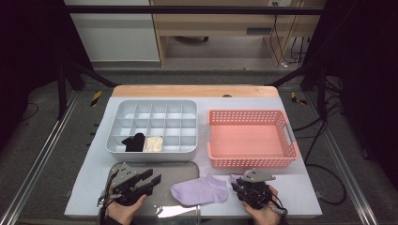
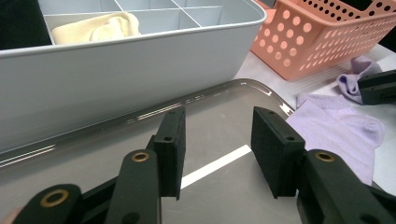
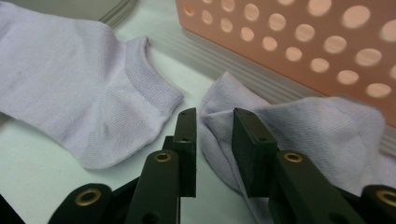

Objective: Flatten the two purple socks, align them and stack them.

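Observation:
A flat lilac sock (image 1: 201,190) (image 2: 336,133) (image 3: 79,88) lies at the front of the table, its toe over the edge of a metal tray (image 1: 173,169) (image 2: 210,109). A second, crumpled lilac sock (image 1: 236,177) (image 3: 317,130) (image 2: 350,78) sits just right of it, beside the pink basket (image 1: 248,138) (image 3: 303,42). My right gripper (image 1: 237,186) (image 3: 215,116) is open, its narrow gap straddling that sock's folded edge. My left gripper (image 1: 157,180) (image 2: 217,126) hangs open over the tray, holding nothing.
A grey compartment box (image 1: 150,124) (image 2: 116,79) stands behind the tray; a black sock (image 1: 133,142) and a cream sock (image 1: 153,144) (image 2: 93,30) fill two front cells. The basket (image 2: 317,32) holds nothing. The table's front edge is close behind both hands.

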`<state>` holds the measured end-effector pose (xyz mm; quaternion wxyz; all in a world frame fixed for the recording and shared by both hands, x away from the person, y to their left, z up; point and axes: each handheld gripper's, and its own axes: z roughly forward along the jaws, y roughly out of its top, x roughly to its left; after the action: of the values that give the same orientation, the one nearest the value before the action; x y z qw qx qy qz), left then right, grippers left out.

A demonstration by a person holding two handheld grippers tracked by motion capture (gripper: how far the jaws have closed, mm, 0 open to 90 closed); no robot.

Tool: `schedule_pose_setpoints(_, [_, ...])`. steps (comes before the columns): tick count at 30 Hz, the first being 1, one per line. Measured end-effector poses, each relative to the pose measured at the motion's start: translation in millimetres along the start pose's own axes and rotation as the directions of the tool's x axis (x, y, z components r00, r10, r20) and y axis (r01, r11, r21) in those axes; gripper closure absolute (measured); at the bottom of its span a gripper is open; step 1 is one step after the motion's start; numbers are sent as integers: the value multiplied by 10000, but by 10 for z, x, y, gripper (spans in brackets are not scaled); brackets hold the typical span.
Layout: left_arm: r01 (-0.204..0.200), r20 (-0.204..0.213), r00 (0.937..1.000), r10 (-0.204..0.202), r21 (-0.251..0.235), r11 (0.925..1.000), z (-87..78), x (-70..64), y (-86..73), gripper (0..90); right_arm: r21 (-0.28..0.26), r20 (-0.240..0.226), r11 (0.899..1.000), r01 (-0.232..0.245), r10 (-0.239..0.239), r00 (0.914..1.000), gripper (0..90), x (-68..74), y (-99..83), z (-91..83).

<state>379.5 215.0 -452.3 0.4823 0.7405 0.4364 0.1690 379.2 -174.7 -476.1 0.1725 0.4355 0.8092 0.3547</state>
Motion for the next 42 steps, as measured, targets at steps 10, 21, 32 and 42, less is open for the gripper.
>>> schedule_pose_setpoints(10, [44,2,10000,-44,-4,10000,-5,9,-3,545,91,-39,9997,223,-223,9997,752,62,12,3])
schedule_pose_setpoints(21, [96,-10,10000,-96,36,9999,4,23,-9,540,286,597,9964,803,-819,9949,880,76,22,75])
schedule_pose_setpoints(32, [172,-20,9999,-172,-83,9998,-23,39,10,540,-967,-791,9919,-819,743,9941,890,15,118,-191])
schedule_pose_setpoints(42, [127,178,9998,-123,-245,9996,-48,-21,66,541,-622,-2420,9940,-905,729,9675,880,238,170,-44])
